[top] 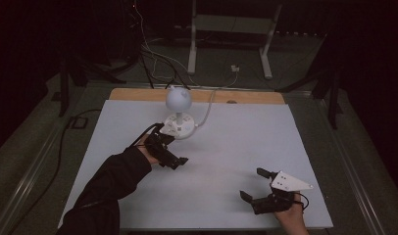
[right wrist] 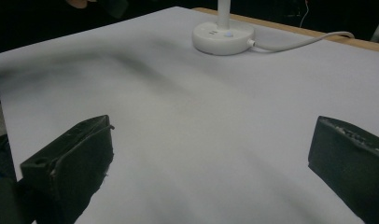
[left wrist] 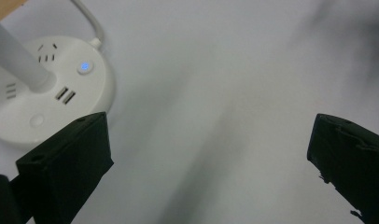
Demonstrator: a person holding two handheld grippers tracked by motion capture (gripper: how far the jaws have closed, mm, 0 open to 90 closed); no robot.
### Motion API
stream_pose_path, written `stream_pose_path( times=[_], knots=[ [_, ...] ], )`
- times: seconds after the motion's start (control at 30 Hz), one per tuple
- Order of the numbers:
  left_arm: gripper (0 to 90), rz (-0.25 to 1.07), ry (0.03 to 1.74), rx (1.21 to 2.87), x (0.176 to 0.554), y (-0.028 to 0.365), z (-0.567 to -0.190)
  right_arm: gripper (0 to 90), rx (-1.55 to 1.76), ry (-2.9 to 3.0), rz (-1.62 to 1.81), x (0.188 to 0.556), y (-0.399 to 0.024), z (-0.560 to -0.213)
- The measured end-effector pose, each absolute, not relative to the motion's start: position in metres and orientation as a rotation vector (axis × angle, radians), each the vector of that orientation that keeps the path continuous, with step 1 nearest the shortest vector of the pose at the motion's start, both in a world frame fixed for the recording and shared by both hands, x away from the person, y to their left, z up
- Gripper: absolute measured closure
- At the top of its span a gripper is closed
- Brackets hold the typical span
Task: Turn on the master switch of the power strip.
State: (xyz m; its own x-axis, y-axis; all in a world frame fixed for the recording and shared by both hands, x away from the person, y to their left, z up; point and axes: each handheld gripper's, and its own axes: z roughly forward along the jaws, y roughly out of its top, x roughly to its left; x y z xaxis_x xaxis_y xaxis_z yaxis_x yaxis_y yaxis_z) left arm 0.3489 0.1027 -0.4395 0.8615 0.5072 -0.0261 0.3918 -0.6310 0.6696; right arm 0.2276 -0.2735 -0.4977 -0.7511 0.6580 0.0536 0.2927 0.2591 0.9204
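Lamp: our lamp (top: 178, 115) stands at the 12 o'clock end of the worktop (top: 236, 147), its round base (left wrist: 47, 88) flat on the white sheet and its globe (top: 178, 98) up on a thin stem (left wrist: 15, 58). We judge it sits that far back so its cord (top: 207, 111) can run off the rear edge.

Base: in the left gripper view we see sockets, a USB pair (left wrist: 65, 95) and a small lit blue button (left wrist: 85, 66) on top. They face up, so they can be reached from above.

Left tongs: our left tongs (top: 180, 161) hover just at 6 o'clock of the base, near it but not touching. The jaws stand wide and bare, with plain sheet between them. In their own view the base lies at 10 o'clock, beside the left jaw; we judge we are lined up for a reach to the button or the base.

Right tongs: our right tongs (top: 253, 183) sit well apart at 4 o'clock of the worktop, low over the sheet, jaws spread wide and holding nothing. From them the lamp base (right wrist: 223, 37) lies far off at 12 o'clock. We judge this hand is parked out of the way.

Next move: a short push toward 12 o'clock by the left hand.
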Motion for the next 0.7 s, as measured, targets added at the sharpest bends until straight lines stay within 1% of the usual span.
stream_pose_path(
  times=[0.4,0.7],
  knots=[
    [0.2,0.241,0.687,2.31,0.328,0.139,-0.432,0.0,0.87,2.196,1.485,0.227,-0.272,-0.498],
    [0.2,0.237,0.722,2.278,0.309,0.165,-0.436,0.0,0.872,2.199,1.478,0.227,-0.272,-0.498]
  ],
)
